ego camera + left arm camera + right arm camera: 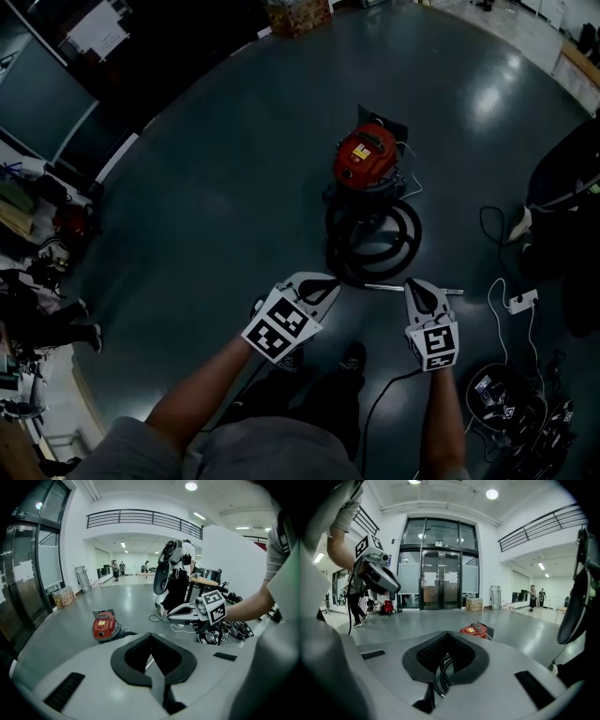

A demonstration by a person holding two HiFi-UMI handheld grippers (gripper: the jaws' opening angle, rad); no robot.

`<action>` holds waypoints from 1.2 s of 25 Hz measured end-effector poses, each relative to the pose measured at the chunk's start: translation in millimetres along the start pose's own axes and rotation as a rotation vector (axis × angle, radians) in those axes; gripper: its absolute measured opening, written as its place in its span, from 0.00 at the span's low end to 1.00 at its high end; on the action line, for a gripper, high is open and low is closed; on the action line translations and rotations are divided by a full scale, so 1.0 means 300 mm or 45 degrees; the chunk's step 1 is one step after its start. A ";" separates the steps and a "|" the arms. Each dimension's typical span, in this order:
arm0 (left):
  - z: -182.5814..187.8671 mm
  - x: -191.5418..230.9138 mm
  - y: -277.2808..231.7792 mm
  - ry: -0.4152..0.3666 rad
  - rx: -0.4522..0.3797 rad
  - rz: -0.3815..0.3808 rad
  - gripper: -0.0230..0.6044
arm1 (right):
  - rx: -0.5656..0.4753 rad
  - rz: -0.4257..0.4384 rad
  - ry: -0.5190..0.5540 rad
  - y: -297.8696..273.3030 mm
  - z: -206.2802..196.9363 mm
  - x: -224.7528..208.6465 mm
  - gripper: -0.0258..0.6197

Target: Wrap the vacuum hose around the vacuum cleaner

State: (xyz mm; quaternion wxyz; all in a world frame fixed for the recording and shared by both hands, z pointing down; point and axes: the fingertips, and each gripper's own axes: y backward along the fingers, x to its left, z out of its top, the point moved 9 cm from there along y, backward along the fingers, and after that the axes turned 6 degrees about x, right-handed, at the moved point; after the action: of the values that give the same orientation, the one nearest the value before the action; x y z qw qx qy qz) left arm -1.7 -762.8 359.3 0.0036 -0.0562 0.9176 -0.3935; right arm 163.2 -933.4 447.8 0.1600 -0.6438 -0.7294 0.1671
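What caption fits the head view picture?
Both shut, the left gripper and right gripper face a red vacuum cleaner and coiled hose.

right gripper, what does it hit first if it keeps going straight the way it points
Probably the coiled hose, seen right past its shut jaws; the vacuum lies beyond. Depth is unclear.

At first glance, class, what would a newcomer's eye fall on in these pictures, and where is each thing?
The red vacuum cleaner stands alone on the grey floor, with its black hose coiled in loops on its near side. Nearest the camera, the left gripper and right gripper, each bearing a marker cube, point toward it, both shut and empty.
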 end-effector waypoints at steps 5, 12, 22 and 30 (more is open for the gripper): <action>0.002 0.036 0.079 -0.051 -0.065 -0.047 0.05 | -0.082 -0.089 -0.048 0.053 0.163 0.056 0.05; 0.029 0.148 0.270 -0.049 -0.220 -0.063 0.05 | -0.175 -0.138 -0.065 0.117 0.474 0.237 0.05; -0.013 0.265 0.540 0.027 -0.424 -0.003 0.05 | -0.210 -0.198 -0.063 0.096 0.794 0.567 0.05; 0.003 0.252 0.698 0.041 -0.530 -0.112 0.05 | -0.272 -0.146 -0.155 0.094 0.925 0.734 0.05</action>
State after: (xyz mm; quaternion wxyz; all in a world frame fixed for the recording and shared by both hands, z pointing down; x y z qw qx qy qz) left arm -97.8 -628.2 210.2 -0.0400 -0.0894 0.9757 -0.1960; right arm 37.2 -722.0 191.3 0.0552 -0.6030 -0.7870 0.1178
